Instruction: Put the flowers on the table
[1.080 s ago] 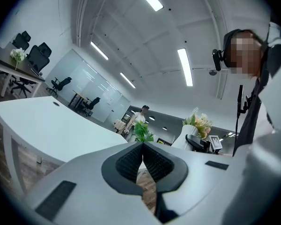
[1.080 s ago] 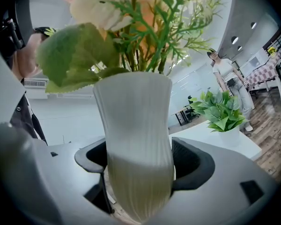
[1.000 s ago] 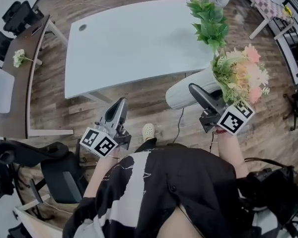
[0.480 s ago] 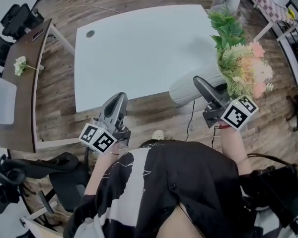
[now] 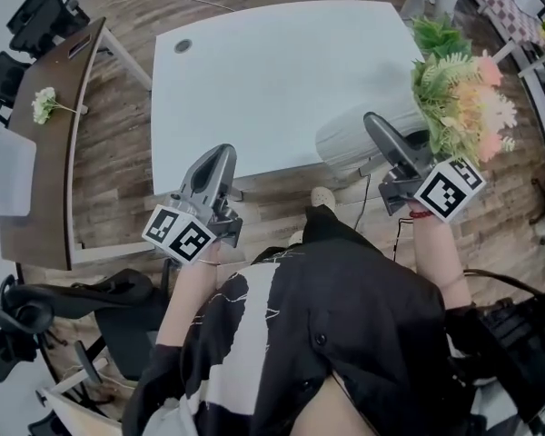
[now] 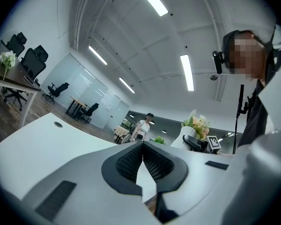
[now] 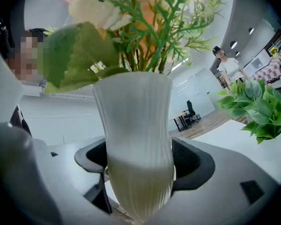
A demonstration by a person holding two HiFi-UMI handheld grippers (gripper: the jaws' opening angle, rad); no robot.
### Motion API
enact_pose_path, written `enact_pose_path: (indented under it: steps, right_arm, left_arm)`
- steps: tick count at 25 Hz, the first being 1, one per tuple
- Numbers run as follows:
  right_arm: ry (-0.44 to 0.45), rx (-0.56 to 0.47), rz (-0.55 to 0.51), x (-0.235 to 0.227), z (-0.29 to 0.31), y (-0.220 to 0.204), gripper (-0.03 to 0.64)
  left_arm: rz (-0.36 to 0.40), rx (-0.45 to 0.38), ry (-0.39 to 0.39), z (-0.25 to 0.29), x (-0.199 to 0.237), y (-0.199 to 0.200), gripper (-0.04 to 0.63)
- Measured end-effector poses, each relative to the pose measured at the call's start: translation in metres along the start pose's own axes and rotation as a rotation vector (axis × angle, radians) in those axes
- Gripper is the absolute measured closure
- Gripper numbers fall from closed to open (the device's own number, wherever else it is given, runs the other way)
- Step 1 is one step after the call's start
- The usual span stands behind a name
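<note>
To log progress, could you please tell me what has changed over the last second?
The person has walked up to the white table, whose near edge now reaches both grippers' tips in the head view. The right gripper stays clamped on the white vase of flowers, carried along and not yet set down. The left gripper stays shut and empty.

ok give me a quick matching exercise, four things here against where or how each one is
1 white vase
2 left gripper
3 small white flowers
4 white table

a jaws shut, nothing between them
b lying on the brown desk
c clamped in the right gripper
d round hole near one corner

Pairs: 1-c, 2-a, 3-b, 4-d
</note>
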State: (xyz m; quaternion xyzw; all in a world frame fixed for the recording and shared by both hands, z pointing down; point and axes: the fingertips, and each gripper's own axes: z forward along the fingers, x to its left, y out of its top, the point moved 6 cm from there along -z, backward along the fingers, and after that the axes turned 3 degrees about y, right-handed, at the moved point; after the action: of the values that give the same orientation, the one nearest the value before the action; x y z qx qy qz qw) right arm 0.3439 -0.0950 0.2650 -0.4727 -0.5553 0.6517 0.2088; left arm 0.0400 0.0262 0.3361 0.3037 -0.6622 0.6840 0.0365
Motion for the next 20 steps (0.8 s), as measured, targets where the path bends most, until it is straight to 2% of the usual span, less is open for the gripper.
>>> enact_pose_path:
  steps: [6,8,10,14,20]
  right_arm:
    - [0.018,0.015,-0.045,-0.007,0.041,0.014,0.219]
    - [0.033,0.017,-0.029,-0.016,0.06,0.012,0.219]
    - [0.058,0.019,-0.008,-0.027,0.083,0.007,0.219]
    - [0.052,0.007,-0.051,-0.035,0.137,0.004,0.219]
    - [0.08,0.013,0.018,-0.058,0.21,-0.021,0.219]
  left_arm:
    - [0.067,0.018,-0.068,0.028,0.014,0.031,0.581]
    - [0.078,0.015,-0.086,0.038,0.021,0.041,0.581]
    - [0.086,0.017,-0.101,0.049,0.032,0.048,0.581]
    - [0.117,0.051,-0.113,0.068,0.064,0.055,0.581]
    - [0.117,0.075,-0.11,0.093,0.11,0.072,0.581]
